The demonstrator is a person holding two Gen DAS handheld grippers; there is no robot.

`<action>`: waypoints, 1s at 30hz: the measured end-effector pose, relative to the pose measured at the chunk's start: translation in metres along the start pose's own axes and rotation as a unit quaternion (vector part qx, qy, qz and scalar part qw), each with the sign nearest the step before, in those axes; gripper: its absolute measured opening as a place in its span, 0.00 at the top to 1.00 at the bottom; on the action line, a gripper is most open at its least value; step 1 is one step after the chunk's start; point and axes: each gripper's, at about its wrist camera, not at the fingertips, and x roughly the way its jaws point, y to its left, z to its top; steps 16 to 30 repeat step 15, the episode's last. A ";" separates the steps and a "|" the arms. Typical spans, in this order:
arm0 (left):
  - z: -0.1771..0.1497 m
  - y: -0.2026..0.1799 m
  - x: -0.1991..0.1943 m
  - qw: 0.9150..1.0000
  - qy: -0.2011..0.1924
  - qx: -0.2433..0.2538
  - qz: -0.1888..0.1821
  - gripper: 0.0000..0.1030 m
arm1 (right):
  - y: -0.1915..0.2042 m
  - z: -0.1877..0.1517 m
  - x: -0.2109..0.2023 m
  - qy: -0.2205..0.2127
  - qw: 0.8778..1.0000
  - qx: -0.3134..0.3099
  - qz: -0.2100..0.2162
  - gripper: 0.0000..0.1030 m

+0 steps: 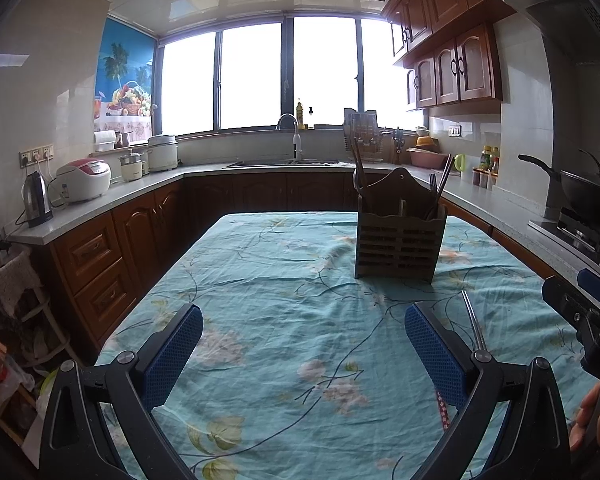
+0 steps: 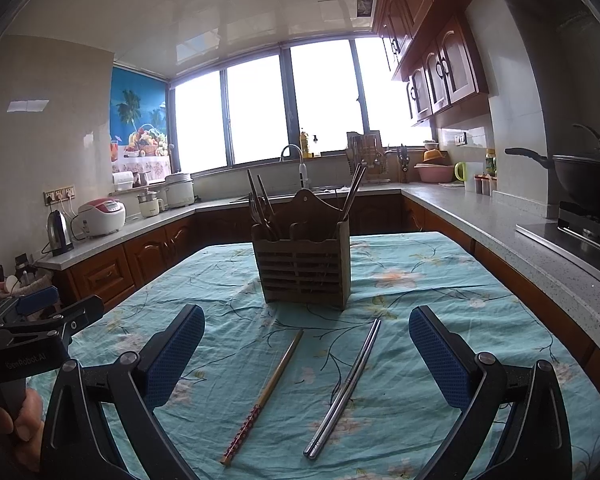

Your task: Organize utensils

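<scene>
I see both grippers wide open — left gripper [image 1: 303,354], right gripper [image 2: 306,356] — holding nothing. Wooden chopstick [image 2: 264,394] and metal chopsticks [image 2: 346,386] lie on tablecloth [image 2: 440,320], near wooden utensil holder [image 2: 304,268].

Both wrist cams sit low over the table [image 2: 440,264], facing the window at 12 o'clock. The utensil holder [image 1: 400,240] sits at 1 o'clock for the left cam, dead ahead and probably nearer for the right (fisheye distortion). Both see the holder and counters.
</scene>
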 end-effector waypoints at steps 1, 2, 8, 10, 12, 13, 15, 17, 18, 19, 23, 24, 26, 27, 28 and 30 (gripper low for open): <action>0.000 0.000 0.000 1.000 0.000 0.000 0.000 0.01 | 0.000 0.000 0.000 0.000 1.000 0.000 0.000 0.00; 0.000 0.000 0.000 1.000 0.000 0.001 0.000 0.01 | 0.000 0.000 0.000 0.000 1.000 0.001 0.000 0.00; 0.001 -0.001 0.001 1.000 0.001 0.000 -0.001 0.01 | 0.000 0.001 0.001 -0.001 1.000 0.001 0.000 0.00; 0.001 -0.002 0.003 1.000 0.001 -0.001 -0.002 0.01 | -0.001 0.001 0.001 0.001 1.000 0.001 -0.001 0.00; 0.001 -0.002 0.005 1.000 0.004 -0.003 -0.005 0.01 | -0.001 0.001 0.003 0.002 1.000 0.003 -0.002 0.00; 0.002 -0.002 0.006 1.000 0.005 -0.004 -0.006 0.01 | -0.002 0.001 0.004 0.004 1.000 0.004 -0.003 0.00; 0.002 -0.002 0.008 1.000 0.007 -0.005 -0.008 0.01 | -0.003 0.000 0.007 0.007 1.000 0.006 -0.004 0.00; 0.002 -0.002 0.008 1.000 0.007 -0.005 -0.008 0.01 | -0.003 0.000 0.007 0.007 1.000 0.006 -0.004 0.00; 0.002 -0.002 0.008 1.000 0.007 -0.005 -0.008 0.01 | -0.003 0.000 0.007 0.007 1.000 0.006 -0.004 0.00; 0.002 -0.002 0.008 1.000 0.007 -0.005 -0.008 0.01 | -0.003 0.000 0.007 0.007 1.000 0.006 -0.004 0.00; 0.002 -0.002 0.008 1.000 0.007 -0.005 -0.008 0.01 | -0.003 0.000 0.007 0.007 1.000 0.006 -0.004 0.00; 0.002 -0.002 0.008 1.000 0.007 -0.005 -0.008 0.01 | -0.003 0.000 0.007 0.007 1.000 0.006 -0.004 0.00; 0.002 -0.002 0.008 1.000 0.007 -0.005 -0.008 0.01 | -0.003 0.000 0.007 0.007 1.000 0.006 -0.004 0.00; 0.002 -0.002 0.008 1.000 0.007 -0.005 -0.008 0.01 | -0.003 0.000 0.007 0.007 1.000 0.006 -0.004 0.00; 0.002 -0.002 0.008 1.000 0.007 -0.005 -0.008 0.01 | -0.003 0.000 0.007 0.007 1.000 0.006 -0.004 0.00; 0.002 -0.002 0.008 1.000 0.007 -0.005 -0.008 0.01 | -0.003 0.000 0.007 0.007 1.000 0.006 -0.004 0.00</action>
